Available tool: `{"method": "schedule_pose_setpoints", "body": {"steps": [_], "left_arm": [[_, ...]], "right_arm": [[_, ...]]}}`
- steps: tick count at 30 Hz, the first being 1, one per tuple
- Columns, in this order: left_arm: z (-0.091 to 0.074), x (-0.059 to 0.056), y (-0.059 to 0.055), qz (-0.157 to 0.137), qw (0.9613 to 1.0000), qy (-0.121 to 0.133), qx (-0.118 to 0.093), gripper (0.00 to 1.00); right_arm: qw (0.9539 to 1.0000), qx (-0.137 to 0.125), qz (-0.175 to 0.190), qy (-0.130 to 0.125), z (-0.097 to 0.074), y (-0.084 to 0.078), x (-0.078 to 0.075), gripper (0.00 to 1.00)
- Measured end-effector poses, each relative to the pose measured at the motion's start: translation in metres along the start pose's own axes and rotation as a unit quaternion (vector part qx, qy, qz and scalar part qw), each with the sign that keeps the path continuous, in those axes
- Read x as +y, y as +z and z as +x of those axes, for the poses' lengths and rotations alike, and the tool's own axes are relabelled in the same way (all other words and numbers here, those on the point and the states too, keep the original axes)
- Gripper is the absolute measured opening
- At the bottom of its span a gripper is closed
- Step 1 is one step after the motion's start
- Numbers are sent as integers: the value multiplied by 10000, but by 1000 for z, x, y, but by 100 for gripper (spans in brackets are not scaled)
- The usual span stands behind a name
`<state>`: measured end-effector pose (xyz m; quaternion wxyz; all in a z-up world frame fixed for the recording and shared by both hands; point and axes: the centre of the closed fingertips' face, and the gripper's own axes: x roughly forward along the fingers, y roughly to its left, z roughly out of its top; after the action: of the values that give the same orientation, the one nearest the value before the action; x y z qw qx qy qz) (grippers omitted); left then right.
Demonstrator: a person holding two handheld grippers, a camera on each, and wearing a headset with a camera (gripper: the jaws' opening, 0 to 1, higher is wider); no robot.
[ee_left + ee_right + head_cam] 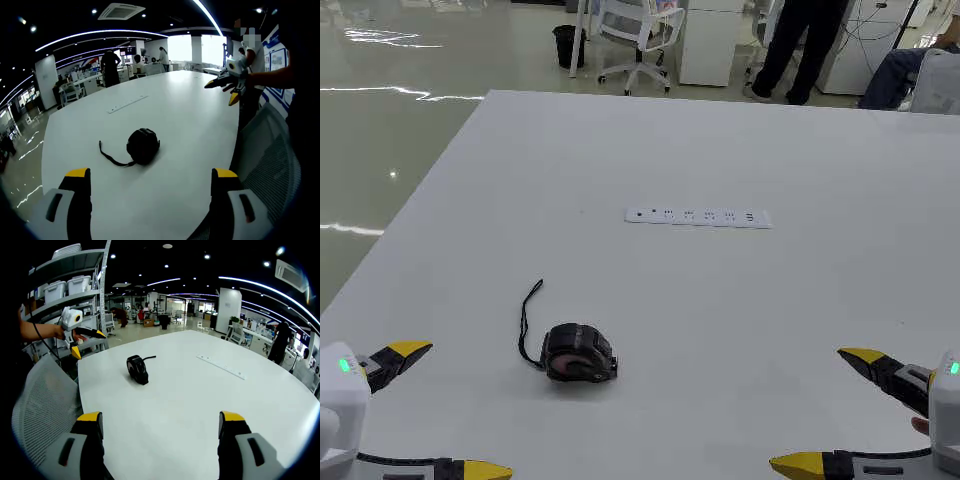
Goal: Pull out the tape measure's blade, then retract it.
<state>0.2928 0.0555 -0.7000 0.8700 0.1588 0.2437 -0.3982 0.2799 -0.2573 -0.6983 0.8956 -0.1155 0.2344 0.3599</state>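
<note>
Slippage is the main risk: the tape measure (578,354), resting on the white table (740,150) ahead of the grippers and nearer the left one, could be skidded across the smooth top if pinched off-centre, or its wrist strap (527,320) could be caught instead of the case. The jaws of the left gripper (455,408) and the right gripper (817,408) are spread wide, and nothing is gripped or touched

No lettering can be read at this workbench. The flat white strip (697,216) lying on the white tabletop (800,300) carries a row of small dark marks, too small to make out. The black round tape measure (577,353) bears a pinkish label (568,352) that is blurred. The blue-and-white wall posters (279,57) are equally illegible.
</note>
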Motion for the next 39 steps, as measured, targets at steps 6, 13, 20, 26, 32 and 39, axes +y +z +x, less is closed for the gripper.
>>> {"method": "schedule_pose_setpoints", "body": {"steps": [6, 13, 20, 26, 32, 39], "left_arm": [[0, -1, 0, 24, 10000, -16, -9, 97], [0, 0, 0, 16, 10000, -12, -3, 97], [0, 2, 1, 39, 10000, -12, 17, 97], [0, 5, 2, 88, 10000, -12, 22, 97], [3, 7, 1, 147, 9998, -62, 90, 96], [8, 10, 2, 317, 9992, -141, 186, 95]], "right_arm": [[10000, 11, -15, -14, -2, -2, 1, 99], [10000, 46, 7, -35, -4, -4, 0, 99], [10000, 85, -28, -18, -4, -5, -1, 99], [9999, 123, -100, 20, -3, -5, -1, 98], [9996, 173, -188, 117, -1, -6, -2, 96], [9988, 229, -316, 294, 3, -5, 0, 93]]}}
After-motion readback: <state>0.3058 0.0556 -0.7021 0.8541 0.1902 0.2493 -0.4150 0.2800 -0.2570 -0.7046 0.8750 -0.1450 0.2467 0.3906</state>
